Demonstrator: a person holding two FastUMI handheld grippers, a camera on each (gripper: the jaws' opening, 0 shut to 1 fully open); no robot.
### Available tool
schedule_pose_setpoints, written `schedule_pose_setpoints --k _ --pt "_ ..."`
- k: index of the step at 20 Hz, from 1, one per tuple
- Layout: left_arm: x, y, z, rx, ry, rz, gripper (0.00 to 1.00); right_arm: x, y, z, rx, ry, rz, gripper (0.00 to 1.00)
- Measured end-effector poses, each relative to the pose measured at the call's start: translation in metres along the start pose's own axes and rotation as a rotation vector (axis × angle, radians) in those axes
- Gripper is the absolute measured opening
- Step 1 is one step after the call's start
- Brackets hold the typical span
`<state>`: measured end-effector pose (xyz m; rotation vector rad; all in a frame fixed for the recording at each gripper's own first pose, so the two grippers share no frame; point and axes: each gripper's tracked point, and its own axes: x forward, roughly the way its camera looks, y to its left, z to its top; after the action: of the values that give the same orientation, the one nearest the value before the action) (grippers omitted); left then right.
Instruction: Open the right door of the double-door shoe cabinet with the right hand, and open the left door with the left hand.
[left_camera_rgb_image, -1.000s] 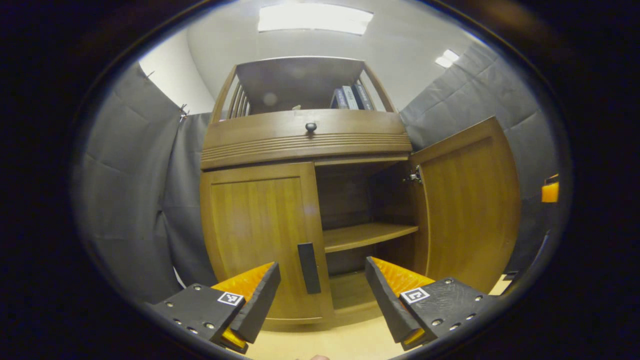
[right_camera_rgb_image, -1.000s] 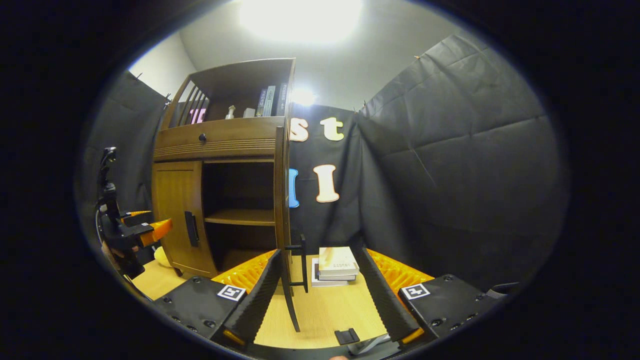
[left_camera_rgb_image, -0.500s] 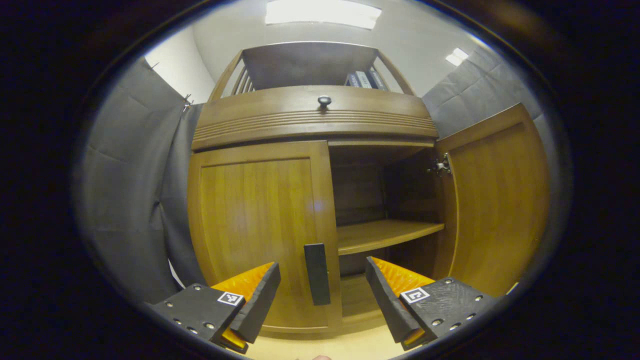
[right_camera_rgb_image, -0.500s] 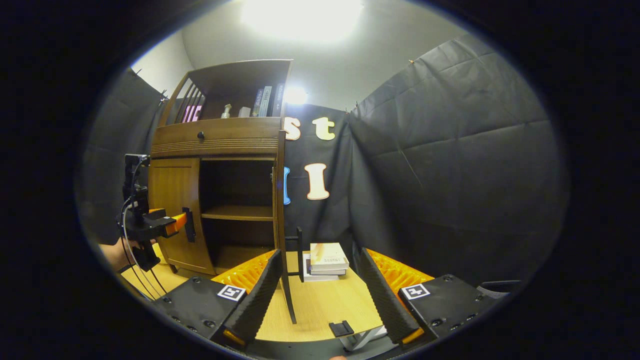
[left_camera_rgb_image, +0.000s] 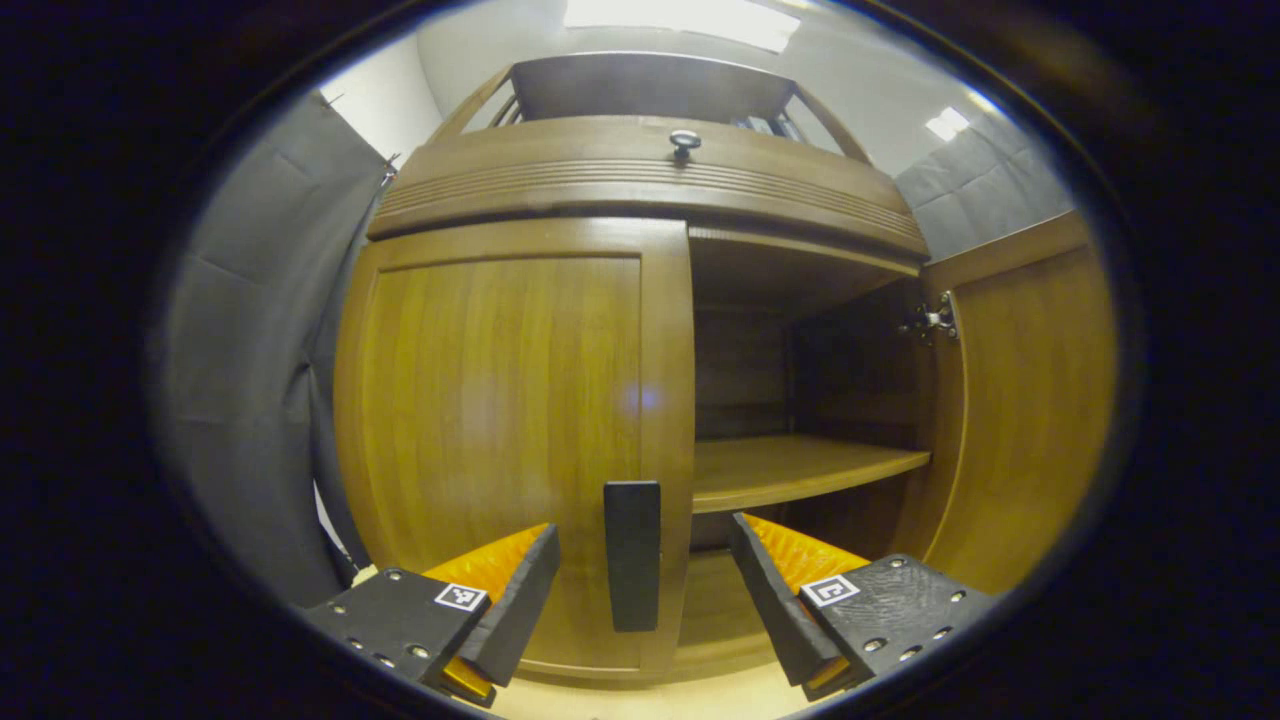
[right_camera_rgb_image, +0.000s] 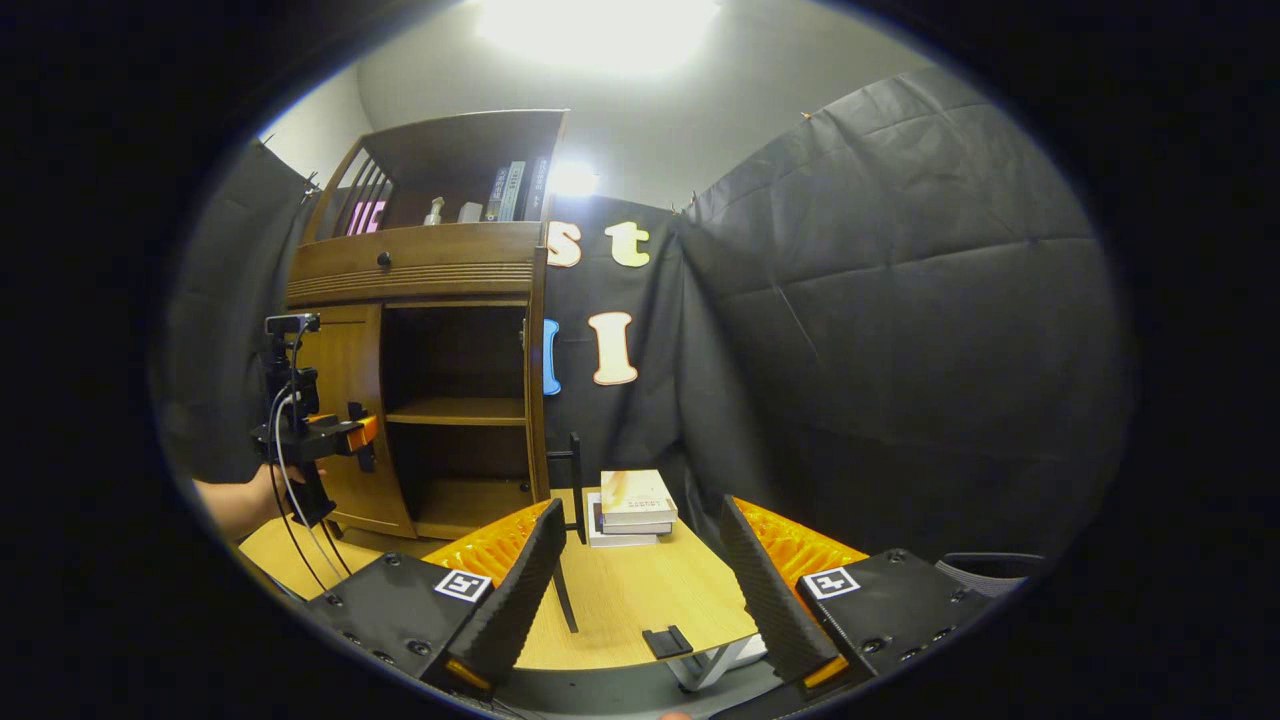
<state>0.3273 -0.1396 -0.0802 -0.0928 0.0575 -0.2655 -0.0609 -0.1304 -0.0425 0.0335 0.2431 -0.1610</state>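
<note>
The left door's handle (left_camera_rgb_image: 632, 555), a dark vertical bar on the door's right edge, stands dead ahead between the fingers of the left gripper (left_camera_rgb_image: 645, 585), which is spread wide with nothing in it; contact can't be judged. The left door (left_camera_rgb_image: 510, 440) is closed; the right door (left_camera_rgb_image: 1030, 420) stands swung out. The right gripper (right_camera_rgb_image: 640, 590), also wide and empty, sits back from that door's handle (right_camera_rgb_image: 574, 485). Beyond lie stacked books (right_camera_rgb_image: 632, 505); their writing is too small to read.

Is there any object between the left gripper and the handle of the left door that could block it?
Nothing visible does. In the left gripper view, the left door handle stands straight ahead of the open left gripper, with only free space before it. The left door is shut; the right door is swung aside.
</note>
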Motion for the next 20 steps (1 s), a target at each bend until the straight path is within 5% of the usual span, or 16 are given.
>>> schedule_pose_setpoints --k 7,13,15,20 --pt "0.019 0.009 -0.027 0.020 0.046 0.018 0.89 0.001 -0.004 -0.002 -0.009 0.011 -0.008 0.92" --pt "0.050 0.006 -0.040 0.007 0.069 -0.004 0.42 0.007 0.001 -0.003 -0.007 0.011 0.009 0.92" --pt "0.023 0.009 -0.036 0.029 0.080 0.013 0.26 0.010 0.005 -0.003 -0.008 0.009 0.021 0.92" --pt "0.018 0.010 -0.036 -0.002 0.112 0.000 0.22 0.014 0.011 -0.002 0.002 -0.003 0.050 0.92"
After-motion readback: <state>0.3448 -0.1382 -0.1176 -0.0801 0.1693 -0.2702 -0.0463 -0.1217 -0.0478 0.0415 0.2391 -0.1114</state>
